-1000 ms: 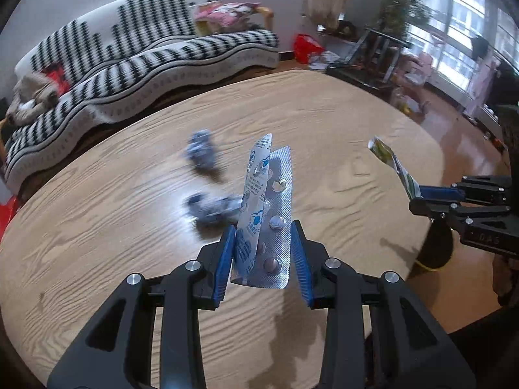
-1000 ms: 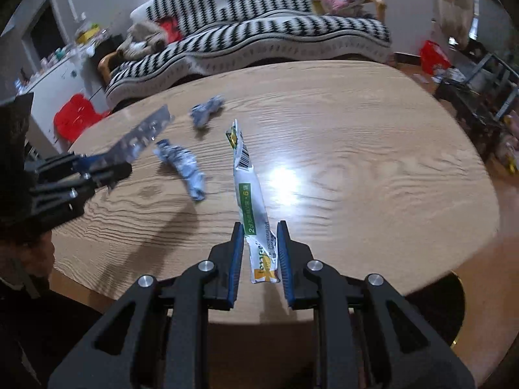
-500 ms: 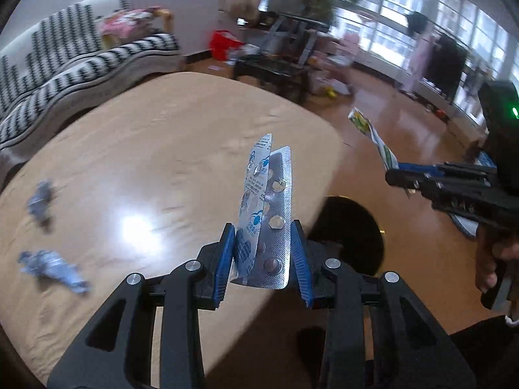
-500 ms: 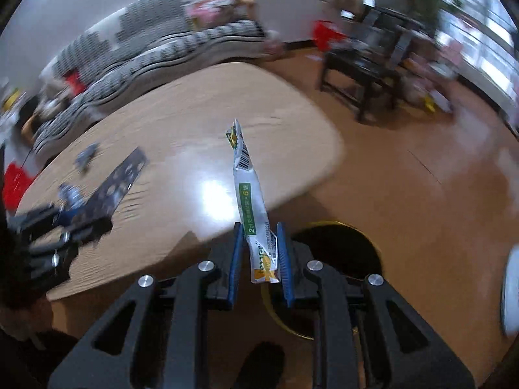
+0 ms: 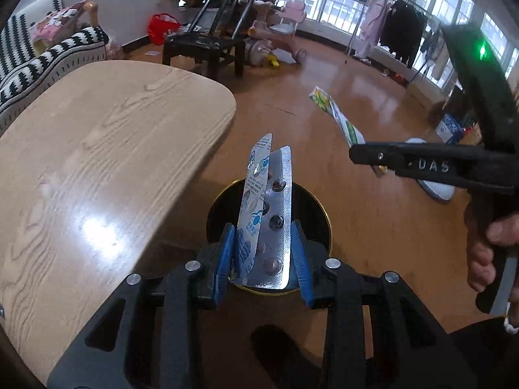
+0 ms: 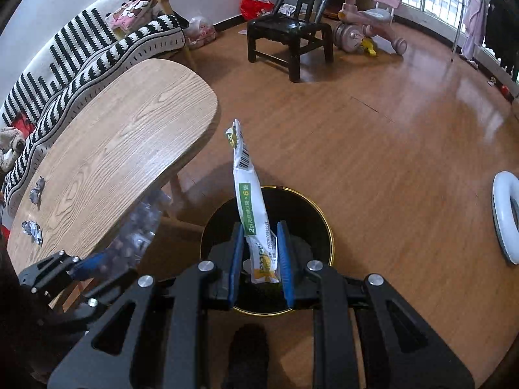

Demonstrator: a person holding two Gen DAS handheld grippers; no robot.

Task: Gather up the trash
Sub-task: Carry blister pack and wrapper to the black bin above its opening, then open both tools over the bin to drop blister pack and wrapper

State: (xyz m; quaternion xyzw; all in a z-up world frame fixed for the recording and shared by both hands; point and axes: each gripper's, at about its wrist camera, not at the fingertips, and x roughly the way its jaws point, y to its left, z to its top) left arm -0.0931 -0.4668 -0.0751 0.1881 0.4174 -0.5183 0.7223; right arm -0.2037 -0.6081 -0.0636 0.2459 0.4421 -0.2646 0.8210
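A: Both tongs have swung off the desk (image 6: 107, 149) since the earlier frame; they now hang over the black bin (image 6: 311, 214) on the floor beside it.

B: Surroundings?

A: Two crumpled foil scraps (image 6: 32, 231) lie on the desk, well apart from the bin. Nothing blocks its mouth.

B: Pose and grip?

A: Both tilt steeply down. Left tongs (image 5: 263, 259) clamp a silver blister pack (image 5: 275, 227); right tongs (image 6: 259, 256) clamp a white-green sachet (image 6: 251, 207), upright above the bin.

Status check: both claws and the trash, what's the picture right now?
Left claw clamps blister packs. Right claw clamps sachet. Both over black bin. Nothing blocking.
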